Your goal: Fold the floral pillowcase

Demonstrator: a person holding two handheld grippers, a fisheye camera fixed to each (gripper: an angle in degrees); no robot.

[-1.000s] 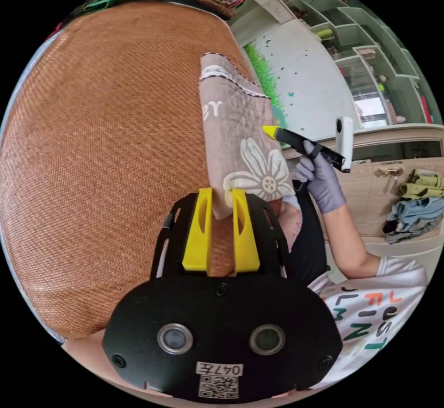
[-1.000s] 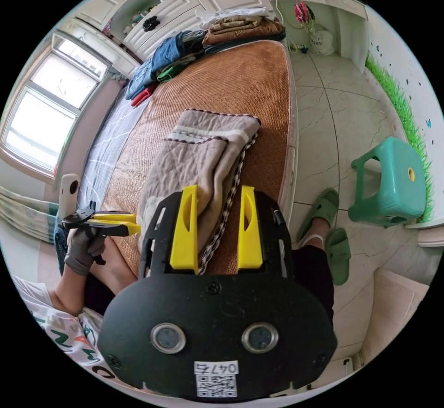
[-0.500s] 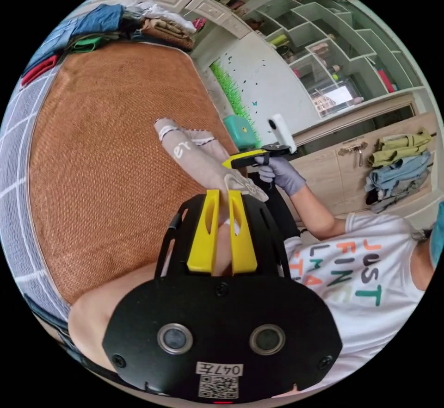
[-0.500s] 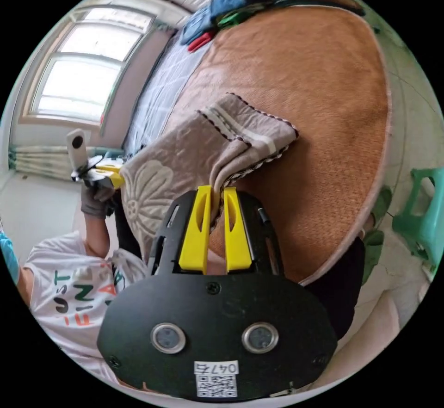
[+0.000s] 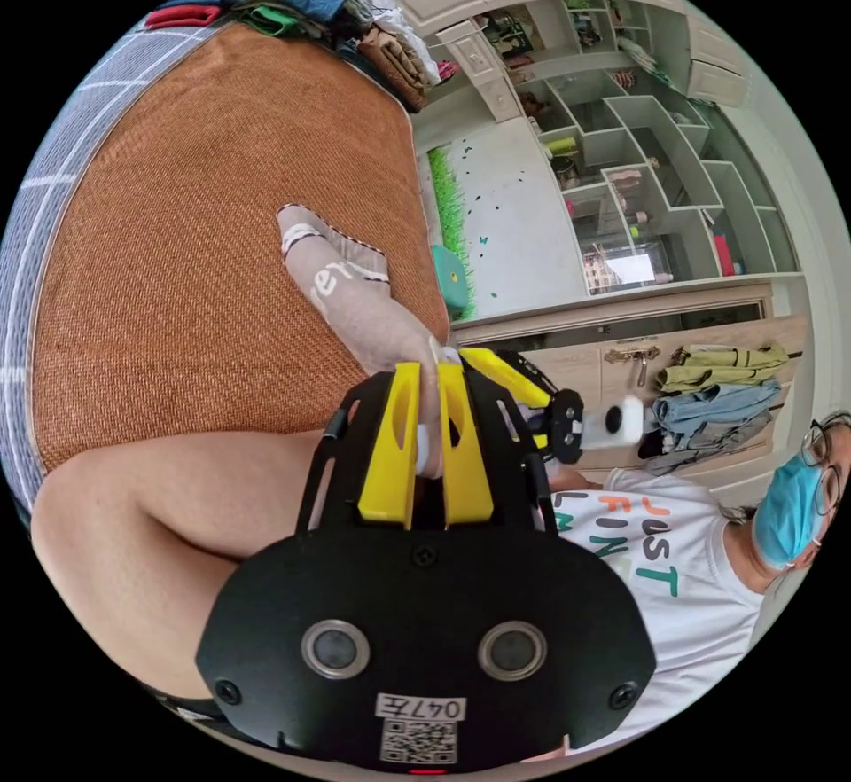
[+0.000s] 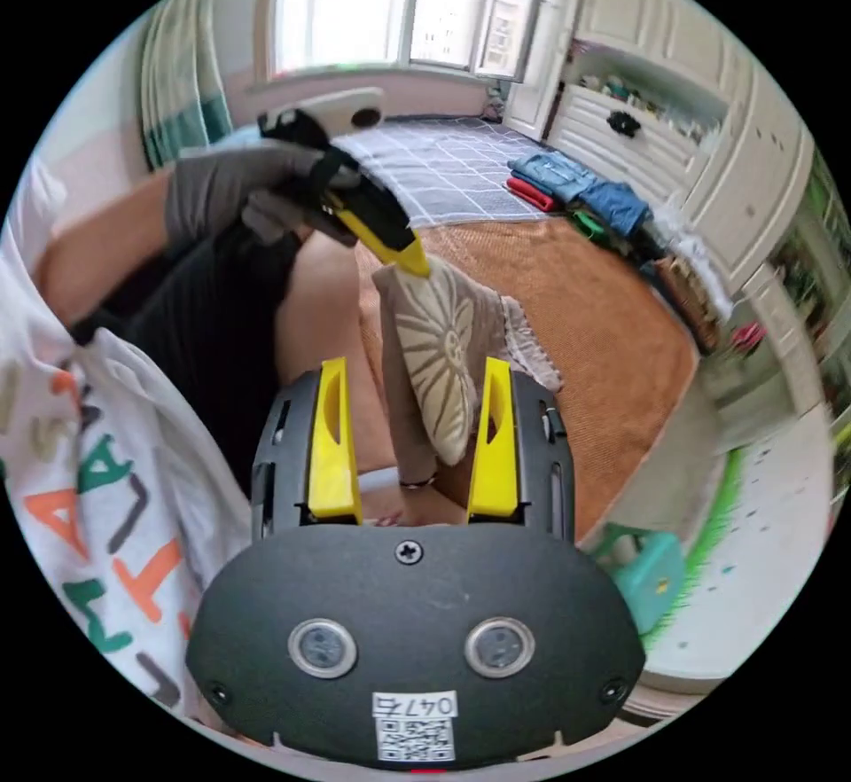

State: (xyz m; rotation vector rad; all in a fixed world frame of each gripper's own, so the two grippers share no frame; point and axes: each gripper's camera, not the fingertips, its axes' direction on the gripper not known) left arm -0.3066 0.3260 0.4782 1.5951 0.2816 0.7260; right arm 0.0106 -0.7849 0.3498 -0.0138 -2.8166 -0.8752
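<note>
A woven orange mat (image 5: pixel 204 223) is covering the bed, folded clothes (image 6: pixel 585 192) are sitting stacked along its far end, and the floral pillowcase (image 5: pixel 346 285) is trailing onto it.

Both views look closely along their jaws, sharing the woven mat (image 5: pixel 204 268).

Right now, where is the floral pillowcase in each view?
Left gripper view: the floral pillowcase runs from centre down into the left hand-held gripper, over the woven mat.
Right gripper view: pillowcase at centre, hanging from the left hand-held gripper's tip.
Shared landmark: the green stool.
</note>
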